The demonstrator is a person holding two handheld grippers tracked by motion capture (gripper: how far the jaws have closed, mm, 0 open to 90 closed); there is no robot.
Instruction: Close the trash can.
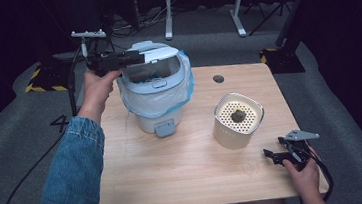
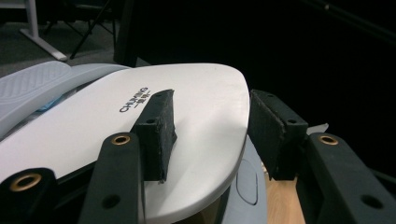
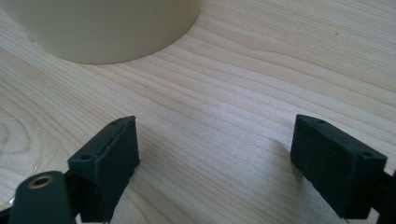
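At the table's far left, the left gripper (image 1: 137, 57) straddles the raised white lid (image 2: 187, 116) of the bagged trash bin (image 1: 155, 92), jaws apart around its edge (one pad over the lid, the other clear of its rim). Near the front right corner, the right gripper (image 1: 269, 154) rests open on the table (image 1: 175, 168) beside the cream canister (image 1: 238, 121).

My left gripper (image 1: 137, 57) was raised at the far left, held level in my left hand (image 1: 98, 87), my denim-sleeved forearm (image 1: 71, 178) reaching forward; its jaws stood apart. My right gripper (image 1: 269, 154) lay low at the near right, gripped by my right hand (image 1: 302, 173), pointing leftward, its jaws standing wide apart and holding nothing.
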